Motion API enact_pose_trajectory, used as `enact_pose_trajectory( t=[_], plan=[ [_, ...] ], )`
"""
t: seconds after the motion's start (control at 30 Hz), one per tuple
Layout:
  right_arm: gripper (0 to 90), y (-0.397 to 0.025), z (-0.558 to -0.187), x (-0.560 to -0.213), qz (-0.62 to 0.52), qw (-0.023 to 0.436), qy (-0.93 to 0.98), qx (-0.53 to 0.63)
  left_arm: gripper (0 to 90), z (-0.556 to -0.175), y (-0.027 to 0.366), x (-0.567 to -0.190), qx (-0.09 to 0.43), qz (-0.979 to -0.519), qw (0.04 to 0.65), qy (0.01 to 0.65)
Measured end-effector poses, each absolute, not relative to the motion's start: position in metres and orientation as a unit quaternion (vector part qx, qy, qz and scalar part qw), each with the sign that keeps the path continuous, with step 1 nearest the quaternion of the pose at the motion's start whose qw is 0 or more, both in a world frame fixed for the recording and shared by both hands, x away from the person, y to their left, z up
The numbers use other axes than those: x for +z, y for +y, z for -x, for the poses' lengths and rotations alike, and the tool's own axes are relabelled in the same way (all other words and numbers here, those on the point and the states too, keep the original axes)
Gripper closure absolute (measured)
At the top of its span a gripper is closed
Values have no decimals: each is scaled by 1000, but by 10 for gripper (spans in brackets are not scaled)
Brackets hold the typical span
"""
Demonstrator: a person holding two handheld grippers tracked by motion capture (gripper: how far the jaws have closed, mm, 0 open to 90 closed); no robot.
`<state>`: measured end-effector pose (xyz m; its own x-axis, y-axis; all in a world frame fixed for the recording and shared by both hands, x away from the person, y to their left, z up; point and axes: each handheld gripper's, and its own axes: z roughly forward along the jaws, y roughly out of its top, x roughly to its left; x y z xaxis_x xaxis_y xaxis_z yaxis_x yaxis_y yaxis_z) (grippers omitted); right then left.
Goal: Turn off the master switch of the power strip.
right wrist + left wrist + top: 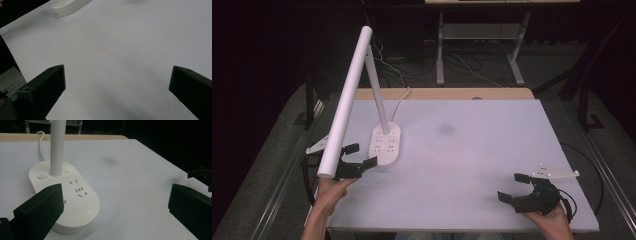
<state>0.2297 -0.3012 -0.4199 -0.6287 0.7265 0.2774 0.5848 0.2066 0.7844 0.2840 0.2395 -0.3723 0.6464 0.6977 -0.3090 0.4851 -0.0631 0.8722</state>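
1. The desk lamp [362,95] stands on the left part of the white counter [472,165]. Its oval base [63,200] lies flat, a thin post rises from the far end of the base, and the long tube head slopes down toward the person.
2. The left gripper [358,161] is just beside the near end of the base and points at it. Its jaws stand wide open and hold nothing. In the left gripper view, one jaw is in front of the near left edge of the base; whether it touches it I cannot tell.
3. I judge that the gripper is there because the work concerns the base: the power button [42,176] and a second small button [66,171] sit next to the post, and the sockets are in the middle.
4. The lamp cable [398,102] runs off the far edge of the counter, so the base probably has to stay near that side.
5. The right gripper [517,187] rests near the front right corner, well apart from the lamp. Its jaws are also spread open and empty; it seems to wait out of the way.
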Motion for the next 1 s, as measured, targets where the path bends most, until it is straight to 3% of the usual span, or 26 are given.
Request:
enact_pose_trajectory(
  t=[0.8,1.0],
  plan=[
    [1,-299,-230,-420,-420,73,777,463,0,-257,207,-398,73,-743,545,381],
    [1,-294,-231,-420,-413,73,782,461,0,-256,196,-409,53,-766,525,366]
  ],
)
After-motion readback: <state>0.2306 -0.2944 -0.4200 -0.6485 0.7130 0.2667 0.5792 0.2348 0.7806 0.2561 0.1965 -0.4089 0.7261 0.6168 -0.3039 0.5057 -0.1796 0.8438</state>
